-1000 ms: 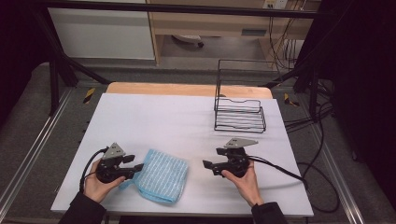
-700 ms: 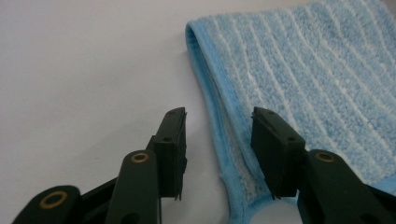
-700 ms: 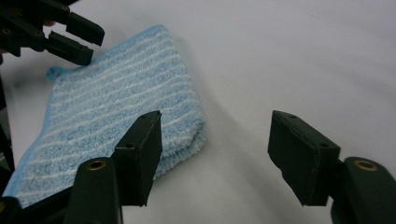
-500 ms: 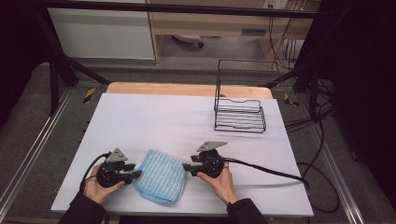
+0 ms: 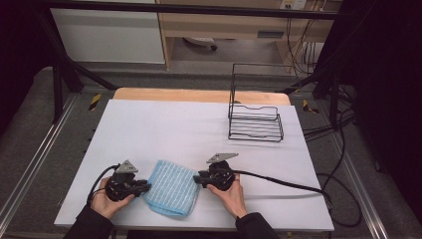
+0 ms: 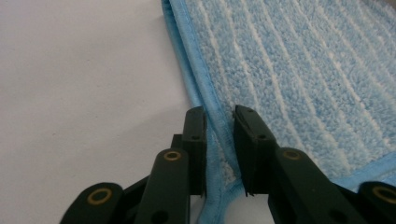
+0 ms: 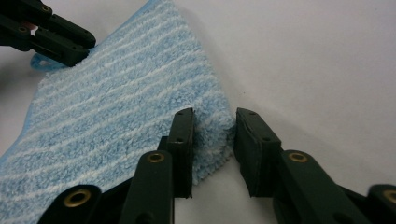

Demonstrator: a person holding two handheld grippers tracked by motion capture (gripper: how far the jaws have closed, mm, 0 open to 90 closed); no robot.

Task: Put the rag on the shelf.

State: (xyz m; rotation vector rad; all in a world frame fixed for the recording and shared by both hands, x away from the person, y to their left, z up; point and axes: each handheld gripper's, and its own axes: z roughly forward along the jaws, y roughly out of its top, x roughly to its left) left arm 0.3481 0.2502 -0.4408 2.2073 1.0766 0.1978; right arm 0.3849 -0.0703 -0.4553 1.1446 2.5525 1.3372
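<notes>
Step in hand: taking hold of the blue striped cloth [image 5: 171, 187] at two opposite spots, one tool to each side.

Left tool [image 5: 144, 187] — jaws narrow, having just been closing, with the cloth's piped hem [image 6: 215, 112] between them. In the left gripper view the pads sit against the edging or very nearly; I read it as a pinch just made.

Right tool [image 5: 197, 178] — jaws have likewise just been closing, with the cloth's corner [image 7: 215, 128] bunched between them. A sliver of gap shows beside one pad, so the grip looks not quite seated.

The cloth lies flat between the two tools, its near edge close to the counter's front.

Next move, as I judge it: finish the squeeze on both sides, then lift evenly — an uneven pull would slip the thin hem from the left tool.

Surface: white counter [image 5: 164, 129], matte, wooden strip at the far edge. A black wire rack [image 5: 256, 122] stands well beyond the right tool. Room dim; black frame, cables to the right, pale cabinets behind.
</notes>
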